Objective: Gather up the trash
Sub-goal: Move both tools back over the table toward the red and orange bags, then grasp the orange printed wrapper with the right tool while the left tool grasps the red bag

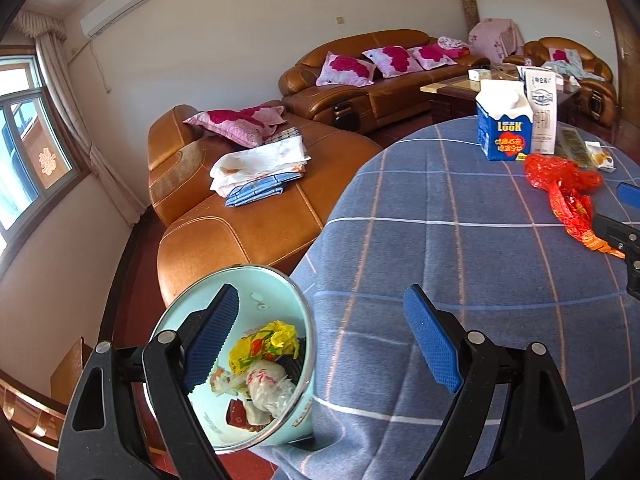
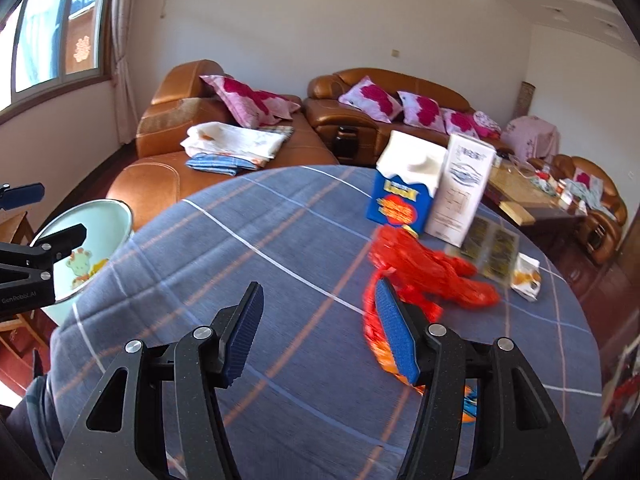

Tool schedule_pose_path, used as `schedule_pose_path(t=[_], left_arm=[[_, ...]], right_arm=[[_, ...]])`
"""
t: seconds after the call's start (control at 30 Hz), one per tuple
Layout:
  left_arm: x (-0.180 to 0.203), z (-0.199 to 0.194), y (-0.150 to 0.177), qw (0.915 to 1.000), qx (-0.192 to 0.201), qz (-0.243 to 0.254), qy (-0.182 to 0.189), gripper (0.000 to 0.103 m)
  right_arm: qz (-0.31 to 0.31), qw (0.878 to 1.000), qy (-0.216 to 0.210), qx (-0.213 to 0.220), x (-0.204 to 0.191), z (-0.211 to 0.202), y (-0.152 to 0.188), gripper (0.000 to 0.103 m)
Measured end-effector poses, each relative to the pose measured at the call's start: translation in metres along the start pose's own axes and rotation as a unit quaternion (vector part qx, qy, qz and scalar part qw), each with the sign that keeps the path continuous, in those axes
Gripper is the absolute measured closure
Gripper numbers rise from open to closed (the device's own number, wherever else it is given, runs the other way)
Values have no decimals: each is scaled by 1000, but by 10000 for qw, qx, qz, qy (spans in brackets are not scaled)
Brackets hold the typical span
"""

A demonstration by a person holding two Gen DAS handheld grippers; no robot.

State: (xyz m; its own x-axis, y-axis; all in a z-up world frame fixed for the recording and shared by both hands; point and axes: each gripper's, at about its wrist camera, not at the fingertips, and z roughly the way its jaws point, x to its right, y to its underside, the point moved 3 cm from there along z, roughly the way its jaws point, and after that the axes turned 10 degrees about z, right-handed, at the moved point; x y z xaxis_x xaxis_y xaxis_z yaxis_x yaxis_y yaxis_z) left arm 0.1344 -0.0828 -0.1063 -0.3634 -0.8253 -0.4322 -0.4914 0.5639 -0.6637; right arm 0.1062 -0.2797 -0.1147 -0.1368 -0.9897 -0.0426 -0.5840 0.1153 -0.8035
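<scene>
A: We see the left gripper (image 1: 320, 340) low in the left wrist view, its jaws spread wide with nothing between them. One blue pad overlaps the pale green bin (image 1: 276, 432) at the lower left; the other sits over the blue checked tablecloth (image 1: 440, 208).

B: We agree. Inside the bin we make out a yellow wrapper (image 1: 264, 344) and a clear plastic bag (image 1: 268, 388), along with some darker scraps we cannot identify.

A: In the right wrist view, the right gripper (image 2: 320, 332) fills the bottom centre. Its jaws stand apart, about half spread, and only cloth shows in the gap.

B: The red plastic bag (image 2: 424, 272) lies on the tablecloth at centre right. It sits beside and behind the right-hand pad; we cannot tell whether the pad touches it, as that part is blurred.

A: Just above the red bag, we see a blue and white carton (image 2: 404, 196) standing upright, with a taller white carton (image 2: 460, 192) touching its right side.

B: To the right of the red bag lie a dark flat packet (image 2: 492, 252) and a small white wrapper (image 2: 528, 276). The bin shows at the left edge of that view, beyond the table's rim.

A: Behind the table, we see a brown leather sofa (image 1: 360, 84) with pink pillows (image 1: 344, 68).
</scene>
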Motion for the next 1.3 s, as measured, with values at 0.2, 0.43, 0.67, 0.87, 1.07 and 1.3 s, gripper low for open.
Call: schedule_pose_path(t=[0.2,0.43,0.67,0.87,1.07,1.3], left_arm=[[39,10,-21,9992,-4,209,326,20],[64,14,-35,9980,-55,339,526,20],[58,6,-55,9987,103,179,464,19],[65,3,-73,9985,228,231,449,17],[93,7,-92,9972,266,396,573,14],[149,11,-133,9925,508,658,894,13]], right_arm=[[277,9977,435,-444,59,0,15,45],[212,9932,268,-1109,73,16,33,45],[113,9913,-194,-1295,67,11,37,83],[30,9944,-264,-1021,60,-21,43,91],[338,9980,40,-541,79,-66,46,91],[830,9890,1212,-167,138,-54,32,91]])
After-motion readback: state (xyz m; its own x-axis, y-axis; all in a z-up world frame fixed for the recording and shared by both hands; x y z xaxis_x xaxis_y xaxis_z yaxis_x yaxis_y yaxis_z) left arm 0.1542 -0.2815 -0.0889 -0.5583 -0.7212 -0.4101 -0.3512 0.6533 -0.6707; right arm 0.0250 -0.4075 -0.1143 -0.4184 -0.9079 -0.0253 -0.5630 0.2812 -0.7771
